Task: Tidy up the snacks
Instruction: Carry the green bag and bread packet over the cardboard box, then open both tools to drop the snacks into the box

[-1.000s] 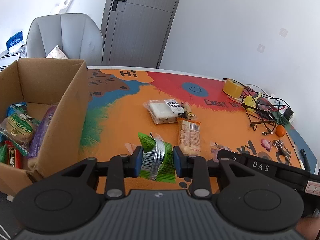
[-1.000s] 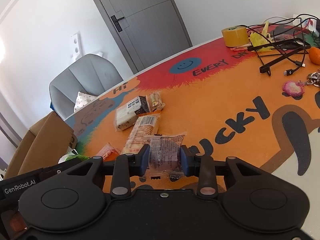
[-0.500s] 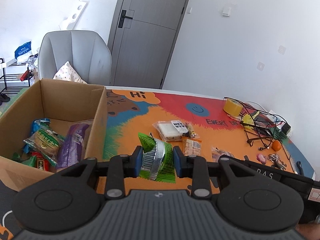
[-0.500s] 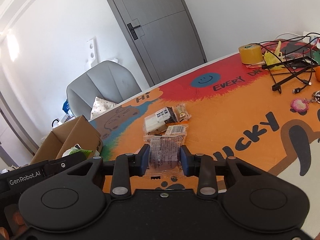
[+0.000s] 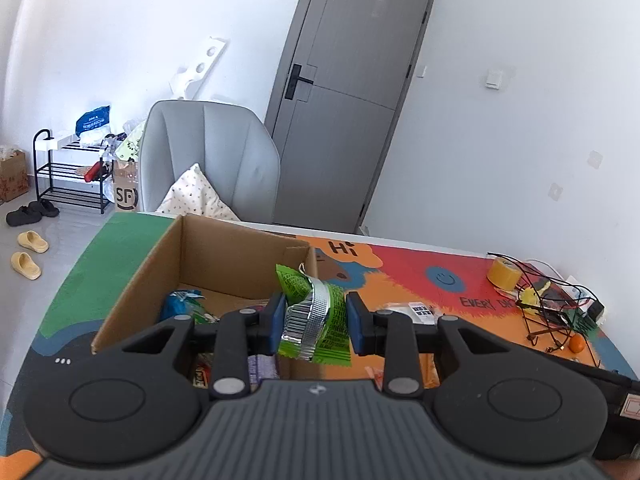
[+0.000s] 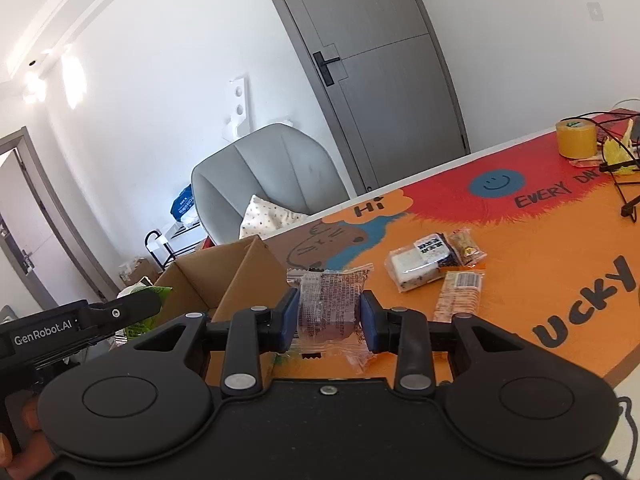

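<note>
Far left, off the table, on the floor: yellow slippers (image 5: 25, 254) and a black rack (image 5: 68, 176) by the wall. Behind the table's far edge, a grey chair (image 5: 208, 160) with a dotted pillow (image 5: 196, 198), next to a grey door (image 5: 348, 100). At the table's left end, near the green corner of the mat (image 5: 120, 236), an open box (image 5: 224, 252) with a blue packet (image 5: 180, 304) and other snacks inside, partly hidden behind the gripper. Left gripper (image 5: 316, 318) clenched on a green packet (image 5: 316, 312), with both blue pads pressing its sides; packet lifted, clear of the table, seen in front of the box's right wall, barcode and silver crimp turned to the camera. Cannot tell whether over the box or just beside it. Right gripper (image 6: 330, 316) grasping a clear wrapper with a dark cake (image 6: 328, 304), also held above the mat, just right of the box corner (image 6: 256, 268). In the right wrist view, left gripper visible at the left edge, marked "GenRobot.AI". Still lying on the orange middle of the mat (image 6: 540, 248): a white bar (image 6: 420, 264), a small nut packet (image 6: 464, 246) touching it, and an orange-wrapped cracker pack (image 6: 460, 290) just in front. Toward the far right corner, a tape roll (image 6: 576, 138), then a yellow thing tangled in black cables (image 5: 548, 300), and a small orange fruit (image 5: 577, 344) near the right edge.
</note>
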The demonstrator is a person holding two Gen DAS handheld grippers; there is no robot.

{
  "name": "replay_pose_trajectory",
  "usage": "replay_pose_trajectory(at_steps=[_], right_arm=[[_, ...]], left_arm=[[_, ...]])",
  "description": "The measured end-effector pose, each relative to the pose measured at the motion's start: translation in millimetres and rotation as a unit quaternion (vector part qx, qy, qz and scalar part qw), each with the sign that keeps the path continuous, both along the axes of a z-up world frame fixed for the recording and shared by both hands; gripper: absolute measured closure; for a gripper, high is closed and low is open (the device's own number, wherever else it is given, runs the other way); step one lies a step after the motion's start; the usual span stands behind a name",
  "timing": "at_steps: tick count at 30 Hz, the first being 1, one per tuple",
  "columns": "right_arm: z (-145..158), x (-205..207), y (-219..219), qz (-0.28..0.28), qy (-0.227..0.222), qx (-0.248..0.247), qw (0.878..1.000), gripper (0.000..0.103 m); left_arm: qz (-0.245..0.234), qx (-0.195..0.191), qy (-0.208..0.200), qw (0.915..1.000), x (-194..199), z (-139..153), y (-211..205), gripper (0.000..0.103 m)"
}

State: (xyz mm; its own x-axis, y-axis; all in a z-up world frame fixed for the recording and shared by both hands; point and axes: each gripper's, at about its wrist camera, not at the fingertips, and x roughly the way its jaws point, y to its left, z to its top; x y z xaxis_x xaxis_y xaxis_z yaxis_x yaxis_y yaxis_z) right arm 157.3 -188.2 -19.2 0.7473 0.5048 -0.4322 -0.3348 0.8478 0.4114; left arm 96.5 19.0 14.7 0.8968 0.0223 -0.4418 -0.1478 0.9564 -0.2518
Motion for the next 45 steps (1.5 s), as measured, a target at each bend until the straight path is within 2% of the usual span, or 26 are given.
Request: replay_pose_trajectory(at_steps=[7,13,16,24,28,33,35,39,41,44,45], right_arm=[[8.1,3.9,27.2,0.026,-0.002,0.002,1.000,0.069],[13.1,5.4,50.8,0.042,-0.008,-0.010,0.999,0.069],[14.1,7.0,62.2,0.050,-0.007,-0.014,0.999,0.069],[16.0,11.0,92.2,0.073,-0.008,-0.021,0.997,0.069],[16.0,12.8,106.8,0.086,-0.008,-0.024,0.996,0.069],[17.7,18.6,121.2,0.095,-0.009,-0.028,0.995,0.069],[18.5,21.5,126.4,0.097,-0.009,-0.027,0.995,0.069],[18.0,27.8,135.1,0.102,-0.007,-0.024,0.994,0.069],[19.0,29.2,137.2,0.113,-0.019,-0.011,0.993,0.066],[21.5,29.3,136.4,0.109,-0.029,-0.007,0.994,0.035],[21.9,28.1,134.7,0.101,-0.032,-0.010,0.994,0.034]], left_arm=[[0.021,-0.009,-0.002,0.9997,-0.3,-0.3,27.8,0.072],[0.026,-0.025,0.013,0.9993,5.2,-10.1,44.4,0.071],[0.033,-0.038,0.017,0.9986,4.1,-13.7,53.9,0.067],[0.064,-0.044,0.016,0.9968,-6.4,-14.0,80.9,0.064],[0.077,-0.046,0.013,0.9959,-11.6,-12.2,90.1,0.057],[0.098,-0.046,0.016,0.9939,-16.5,-12.5,102.4,0.054],[0.110,-0.045,0.017,0.9928,-17.8,-12.1,108.2,0.047],[0.127,-0.046,0.018,0.9906,-18.4,-10.6,118.1,0.044],[0.133,-0.048,0.020,0.9898,-18.4,-10.2,121.0,0.043],[0.138,-0.045,0.020,0.9892,-18.2,-10.9,121.5,0.034],[0.140,-0.043,0.019,0.9890,-18.3,-11.2,120.8,0.032]])
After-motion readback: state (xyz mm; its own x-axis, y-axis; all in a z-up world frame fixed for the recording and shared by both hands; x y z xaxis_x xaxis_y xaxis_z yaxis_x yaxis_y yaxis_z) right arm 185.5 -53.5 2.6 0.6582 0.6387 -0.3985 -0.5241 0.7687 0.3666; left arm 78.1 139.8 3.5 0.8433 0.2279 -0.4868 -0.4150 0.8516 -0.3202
